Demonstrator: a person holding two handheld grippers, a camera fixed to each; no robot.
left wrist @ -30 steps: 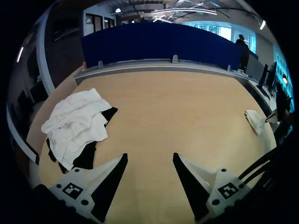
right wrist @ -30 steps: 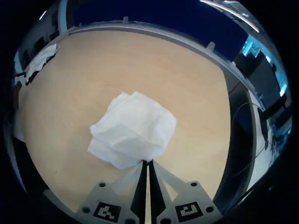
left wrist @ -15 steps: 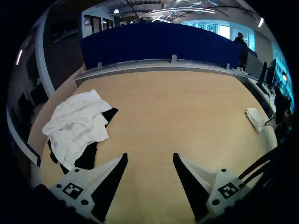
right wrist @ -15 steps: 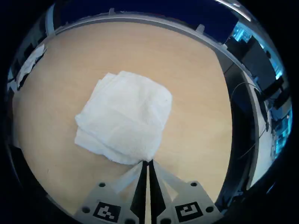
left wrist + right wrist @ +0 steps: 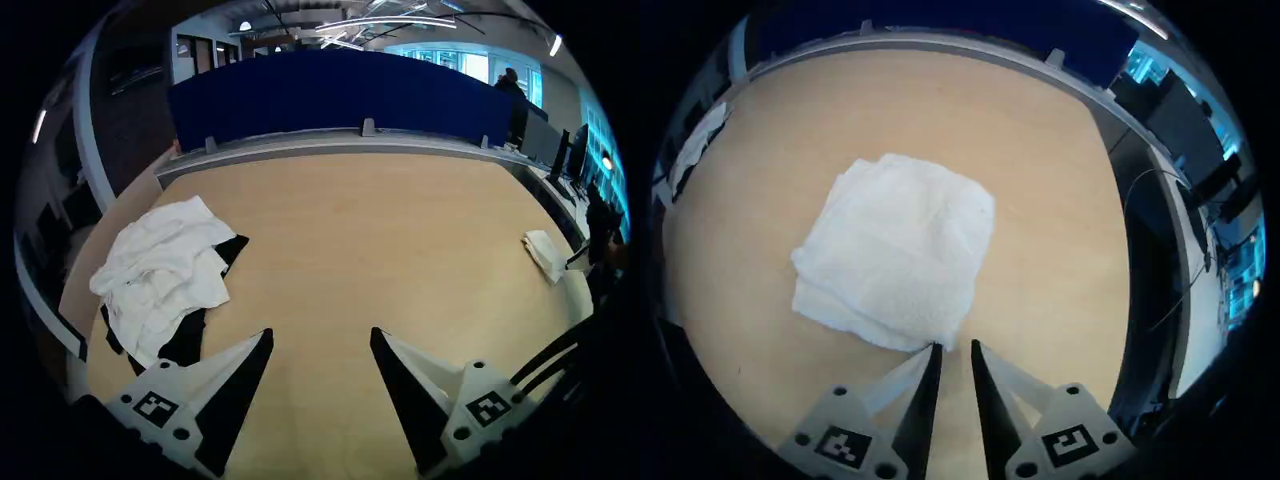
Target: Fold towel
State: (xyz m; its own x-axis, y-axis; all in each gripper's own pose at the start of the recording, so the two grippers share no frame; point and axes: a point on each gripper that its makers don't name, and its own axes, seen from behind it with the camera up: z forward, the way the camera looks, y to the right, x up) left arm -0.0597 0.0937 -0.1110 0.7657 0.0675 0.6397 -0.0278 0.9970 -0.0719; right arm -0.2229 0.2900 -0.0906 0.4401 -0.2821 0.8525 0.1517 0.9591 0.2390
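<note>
You are holding the left tongs (image 5: 320,332) wide apart and the right tongs (image 5: 952,346) slightly apart, the folded towel (image 5: 896,248) apparently lying finished on the worktop (image 5: 1040,200).

White terry towel (image 5: 896,260), folded into a thick, roughly square stack, lying flat, lower layers peeking out along its left edge, near corner just ahead-left of the right gripper (image 5: 954,346)'s narrowly parted jaws, not between them
</note>
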